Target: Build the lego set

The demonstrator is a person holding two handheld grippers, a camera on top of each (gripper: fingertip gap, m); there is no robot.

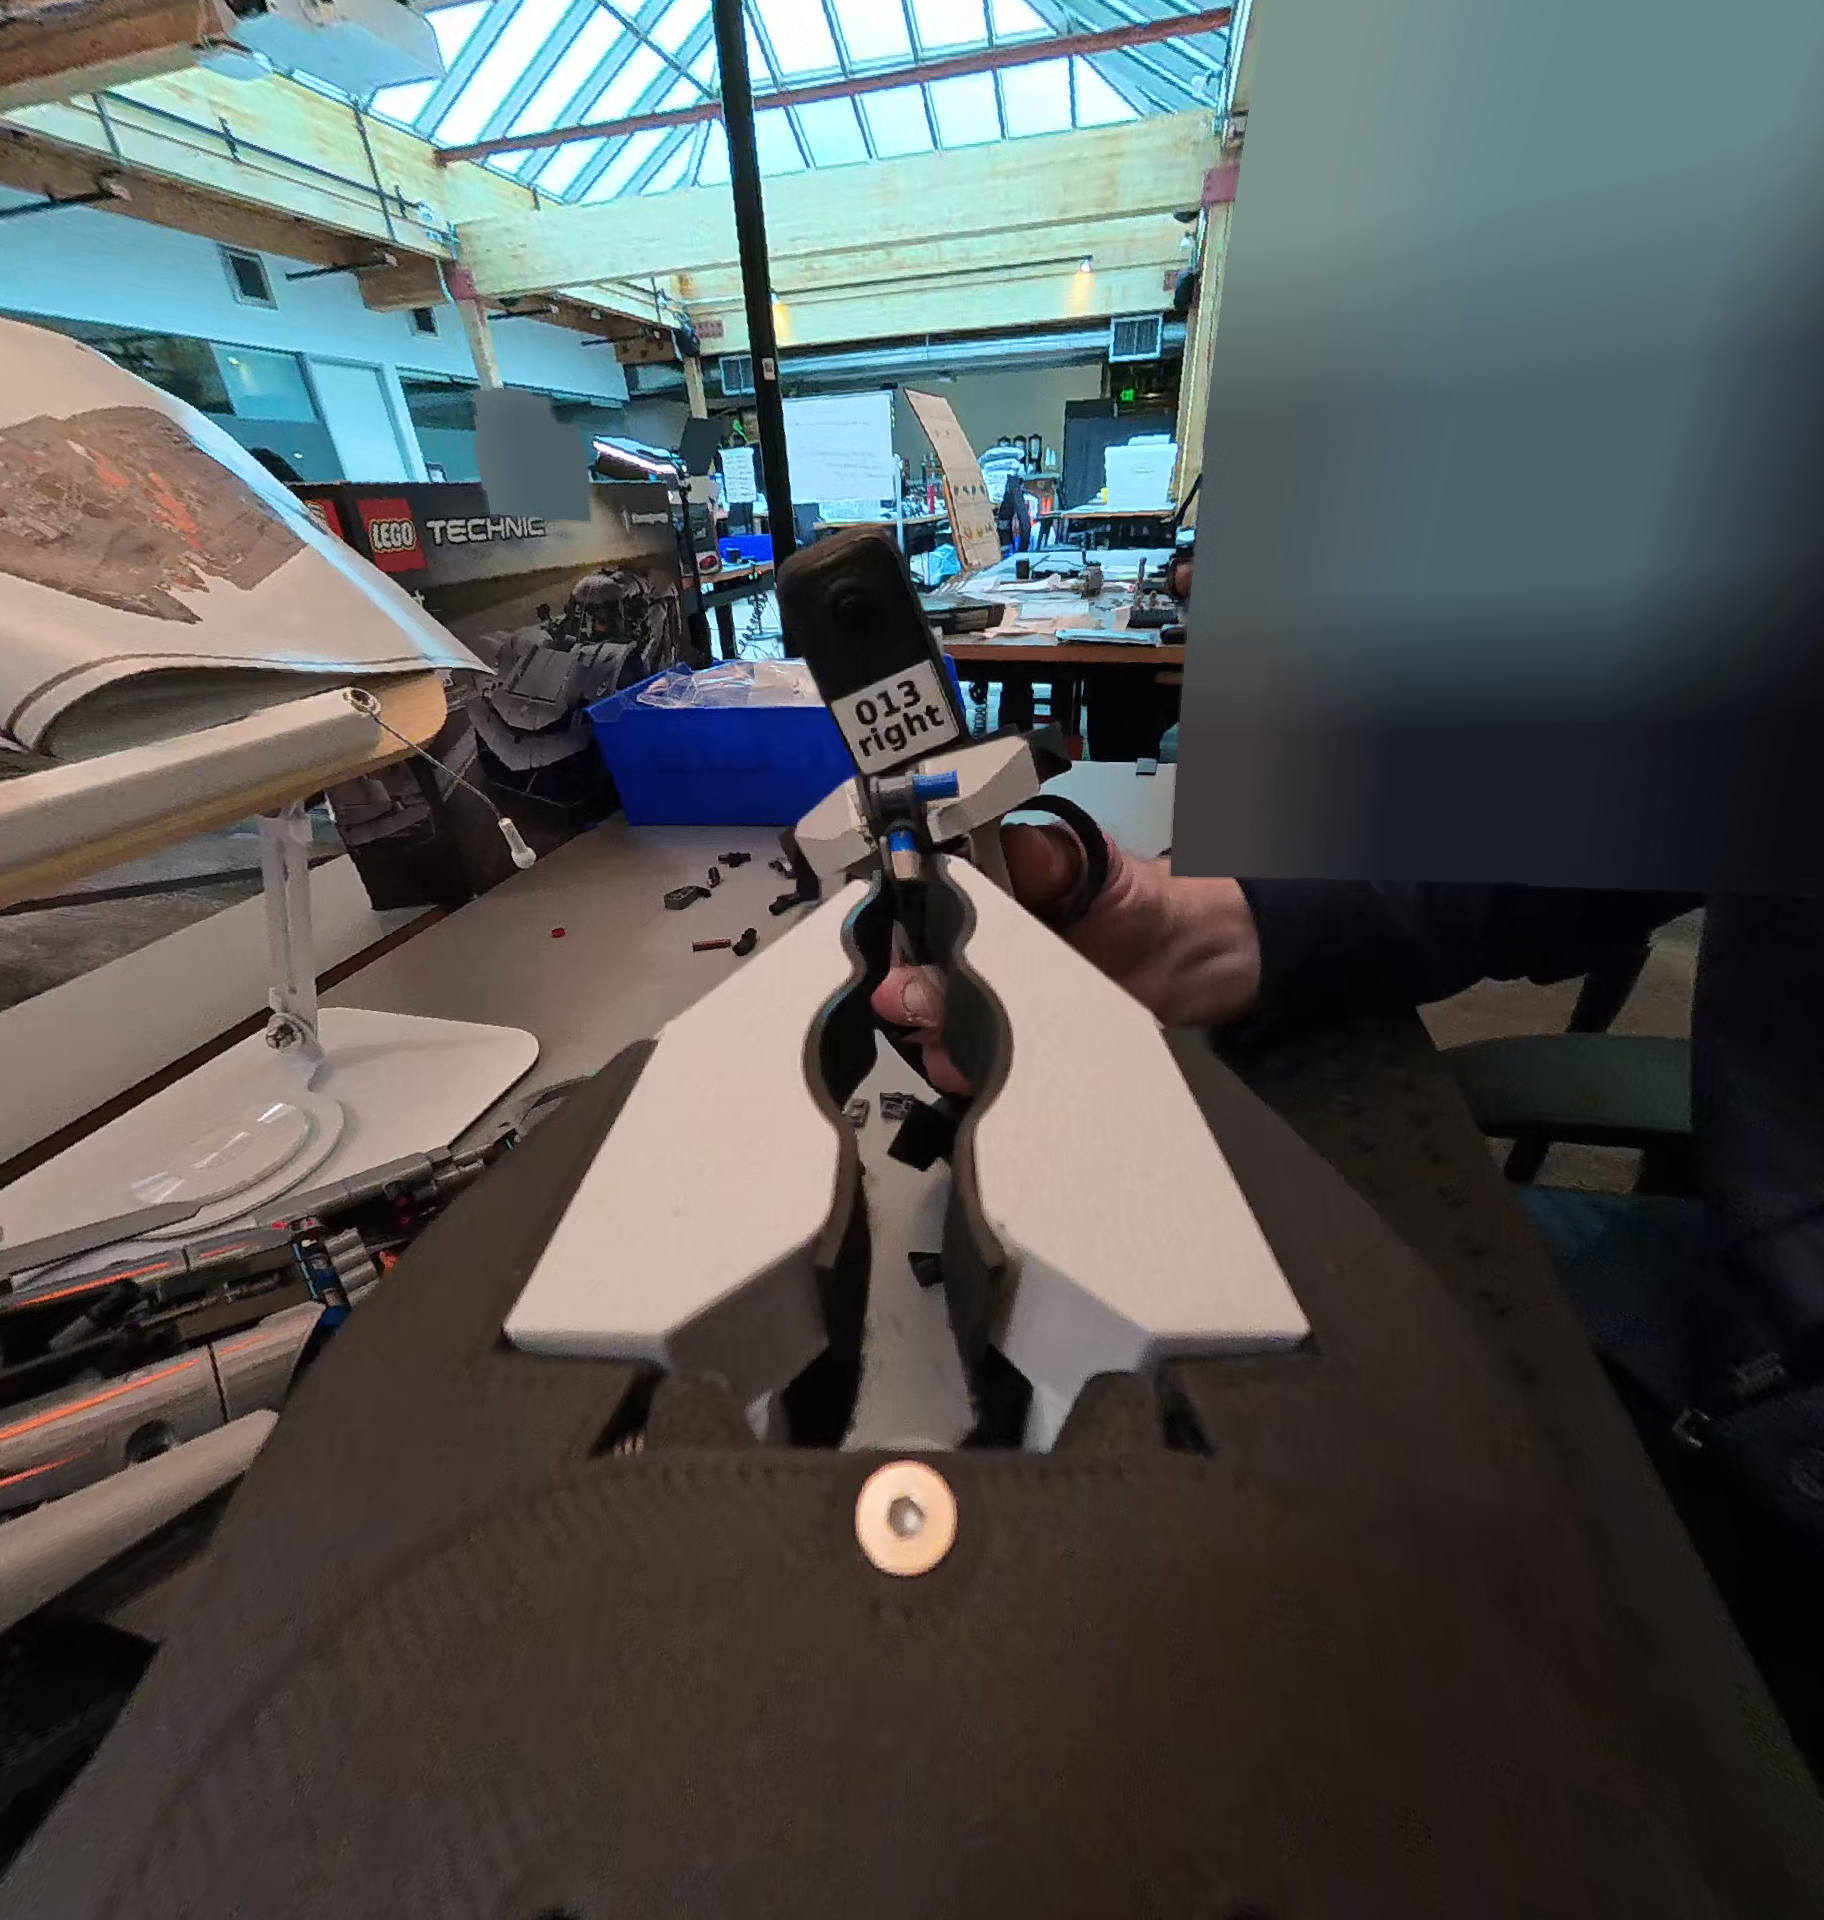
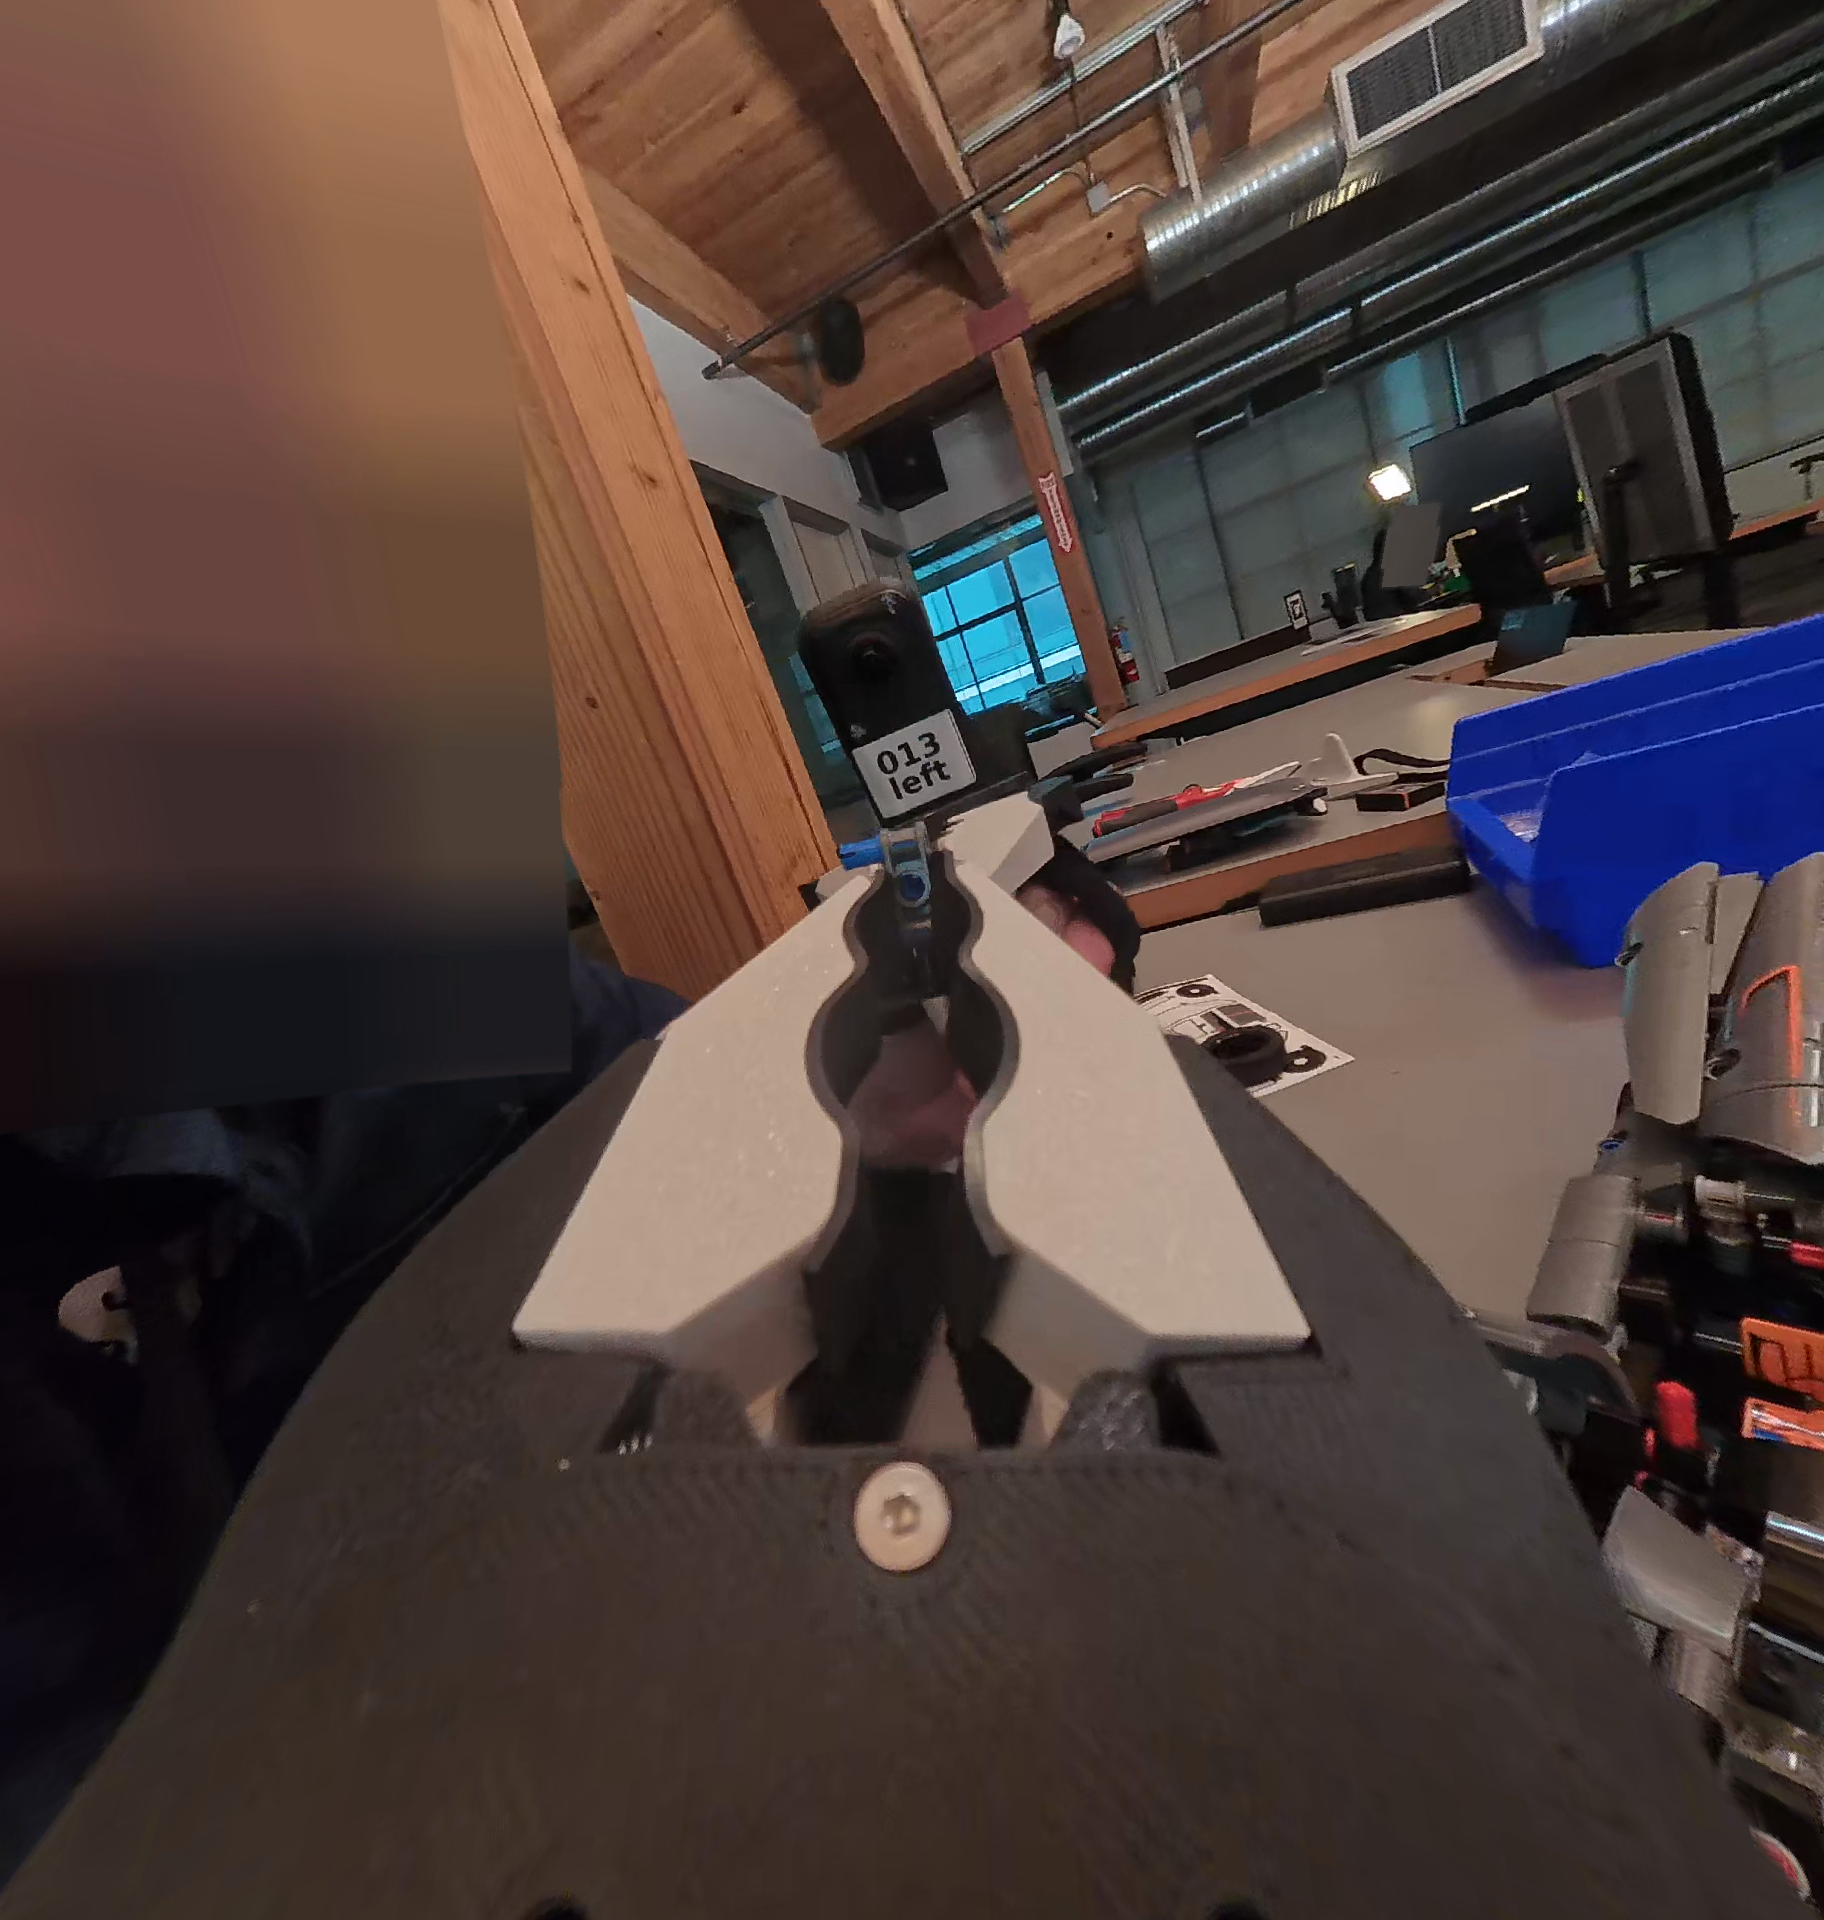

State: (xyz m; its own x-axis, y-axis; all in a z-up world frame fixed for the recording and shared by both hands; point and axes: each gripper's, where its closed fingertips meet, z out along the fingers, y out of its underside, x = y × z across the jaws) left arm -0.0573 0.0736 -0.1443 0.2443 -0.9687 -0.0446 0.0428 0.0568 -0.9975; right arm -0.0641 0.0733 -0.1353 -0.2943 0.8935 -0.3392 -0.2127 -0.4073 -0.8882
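Observation:
My two grippers meet tip to tip above the grey table. My left gripper [image 1: 903,883] is shut on a small Lego assembly [image 1: 900,842]: a grey connector with blue pins on a black beam. My right gripper [image 2: 908,883] is shut on the same assembly [image 2: 906,868] from the opposite side. The right gripper [image 1: 913,800] shows farther off in the left wrist view, and the left gripper [image 2: 918,831] farther off in the right wrist view. A large grey, black and orange Lego model [image 1: 108,1351] lies on the table; it also shows in the right wrist view [image 2: 1770,1143].
An open instruction book [image 1: 108,582] rests on a white stand at the left, with the set's box [image 1: 534,623] and a blue bin [image 1: 721,748] behind. Loose small parts [image 1: 721,904] are scattered on the table. A printed sheet [image 2: 1240,1029] lies flat. A person's hand [image 1: 1126,935] holds the right gripper. Both grippers' tips are close together, under 4 cm apart.

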